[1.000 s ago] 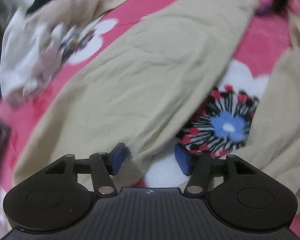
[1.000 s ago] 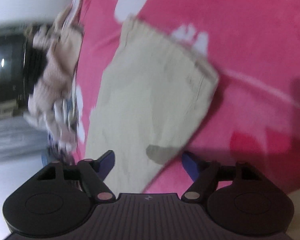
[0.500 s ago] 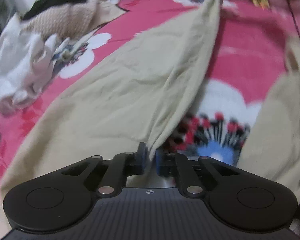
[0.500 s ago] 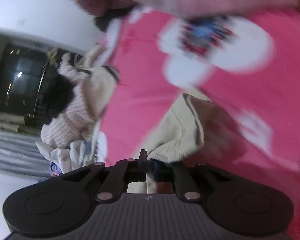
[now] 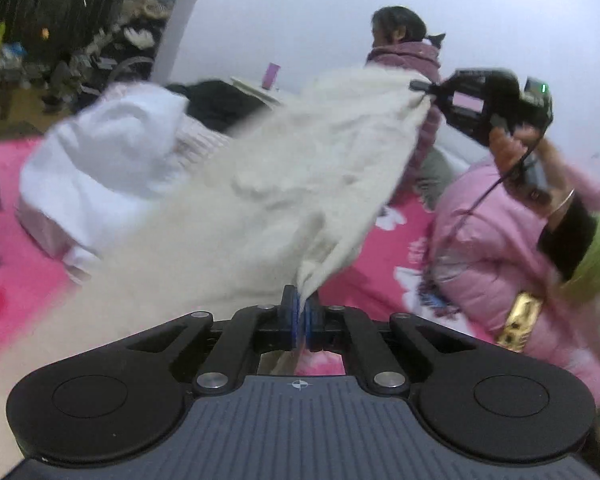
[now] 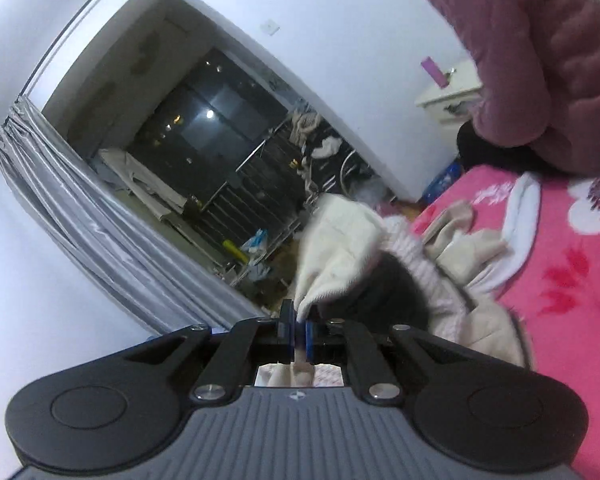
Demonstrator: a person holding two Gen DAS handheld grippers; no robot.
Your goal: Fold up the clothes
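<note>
Cream trousers, flat on the pink floral bedspread a second ago, now hang stretched in mid-air. Left tongs and right tongs each pinch a corner. Likely lifted to shake straight before folding.

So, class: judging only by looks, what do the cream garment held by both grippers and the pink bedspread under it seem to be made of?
Cream garment: looks like soft woven fabric, perhaps cotton, matte; it creases and drapes limply between the left gripper and right gripper. Motion blur leaves the weave unclear.

Pink bedspread: seems a printed, plush textile, matte, with flower patterns on its surface; fibre cannot be told.
</note>
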